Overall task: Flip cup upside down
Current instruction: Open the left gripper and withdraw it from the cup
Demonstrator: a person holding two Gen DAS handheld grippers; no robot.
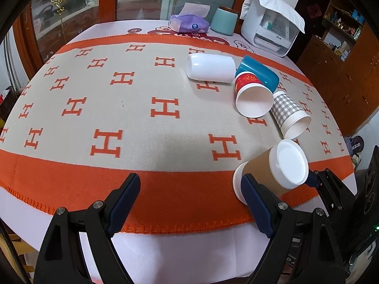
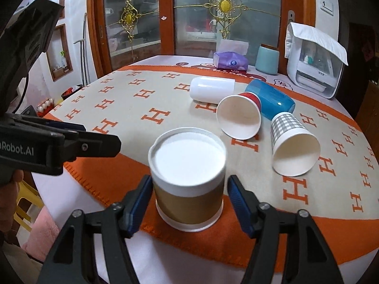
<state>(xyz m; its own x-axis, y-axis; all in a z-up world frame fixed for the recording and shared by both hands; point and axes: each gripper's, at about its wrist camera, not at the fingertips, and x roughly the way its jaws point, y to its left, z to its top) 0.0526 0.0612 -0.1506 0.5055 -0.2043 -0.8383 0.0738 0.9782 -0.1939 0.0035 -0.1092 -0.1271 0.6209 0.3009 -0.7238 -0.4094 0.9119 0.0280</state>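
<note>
A brown-sleeved paper cup [image 2: 188, 189] stands upside down, white base up, on the orange border of the cloth; it also shows in the left wrist view [image 1: 272, 170]. My right gripper [image 2: 190, 198] is open with its fingers on either side of the cup, a small gap at each side. My left gripper [image 1: 189, 201] is open and empty over the table's front edge, to the left of the cup. Its right finger [image 1: 255, 203] hides part of the cup's rim.
Several cups lie on their sides: white [image 1: 210, 67], blue [image 1: 259, 72], red-banded [image 1: 252, 97], grey checked [image 1: 290, 114]. At the back stand a tissue pack [image 1: 189, 22], a teal canister [image 1: 223, 21] and a white appliance [image 1: 270, 29]. The table edge is near.
</note>
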